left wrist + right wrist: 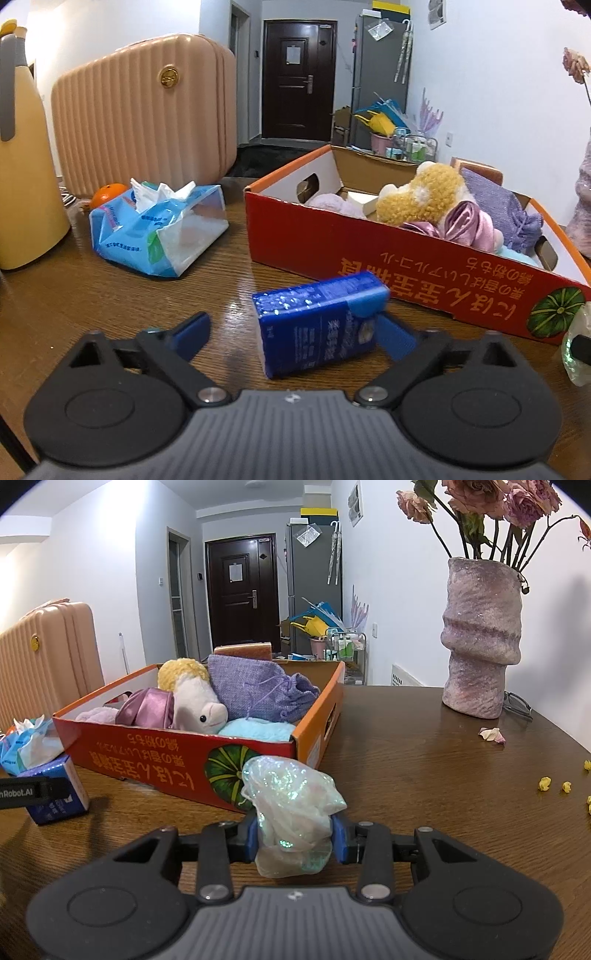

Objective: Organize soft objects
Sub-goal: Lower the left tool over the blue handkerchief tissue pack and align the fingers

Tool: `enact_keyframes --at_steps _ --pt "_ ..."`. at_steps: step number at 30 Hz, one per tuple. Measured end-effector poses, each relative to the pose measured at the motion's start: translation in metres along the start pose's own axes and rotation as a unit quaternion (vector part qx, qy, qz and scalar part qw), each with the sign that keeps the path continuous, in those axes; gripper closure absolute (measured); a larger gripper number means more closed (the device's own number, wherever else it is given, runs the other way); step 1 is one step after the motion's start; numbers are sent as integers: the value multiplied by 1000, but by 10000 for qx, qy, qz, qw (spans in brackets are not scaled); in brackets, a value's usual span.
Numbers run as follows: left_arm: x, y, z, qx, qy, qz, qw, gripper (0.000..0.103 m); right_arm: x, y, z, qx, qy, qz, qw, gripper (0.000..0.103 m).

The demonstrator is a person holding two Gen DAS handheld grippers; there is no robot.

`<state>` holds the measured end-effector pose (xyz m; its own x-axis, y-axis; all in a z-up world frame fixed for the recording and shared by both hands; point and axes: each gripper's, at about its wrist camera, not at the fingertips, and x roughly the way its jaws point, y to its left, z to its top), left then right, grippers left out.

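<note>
The red cardboard box (pixel 406 258) carries large orange Japanese lettering along its long side, printed upside down as seen from both wrist cameras; beside it sits a picture of a green pumpkin (pixel 225 771), but the characters are not sharp enough to give reliably. The dark blue tissue pack (pixel 321 325) bears white Chinese characters on its label, too blurred to read. On the left gripper (pixel 33 792), seen from the right wrist, white letters read "nRobot.AI", cut off at the picture's edge.
</note>
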<state>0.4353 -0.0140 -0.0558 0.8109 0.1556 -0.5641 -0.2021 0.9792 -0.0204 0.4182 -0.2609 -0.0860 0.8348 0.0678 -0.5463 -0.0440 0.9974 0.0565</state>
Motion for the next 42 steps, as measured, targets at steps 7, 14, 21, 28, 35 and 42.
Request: enact_keyframes --at_steps 7,14,21,28,35,42 --pt "4 2 0 -29 188 -251 9995 59 -2 0 -1 12 -34 1 10000 66" --pt "3 5 1 -72 178 -296 9994 69 -2 0 0 8 -41 2 10000 66" --pt "-5 12 5 -197 54 -341 9992 74 -3 -1 0 13 -52 2 10000 66" --pt "-19 17 9 -251 -150 -506 9983 76 -4 -1 1 32 -100 9 9999 66" --pt "-29 25 12 -231 -306 -582 9976 80 -14 -4 3 118 -309 88 9994 66" --pt "-38 31 16 -225 -462 -681 9964 82 -23 -3 4 126 -559 75 9983 66"
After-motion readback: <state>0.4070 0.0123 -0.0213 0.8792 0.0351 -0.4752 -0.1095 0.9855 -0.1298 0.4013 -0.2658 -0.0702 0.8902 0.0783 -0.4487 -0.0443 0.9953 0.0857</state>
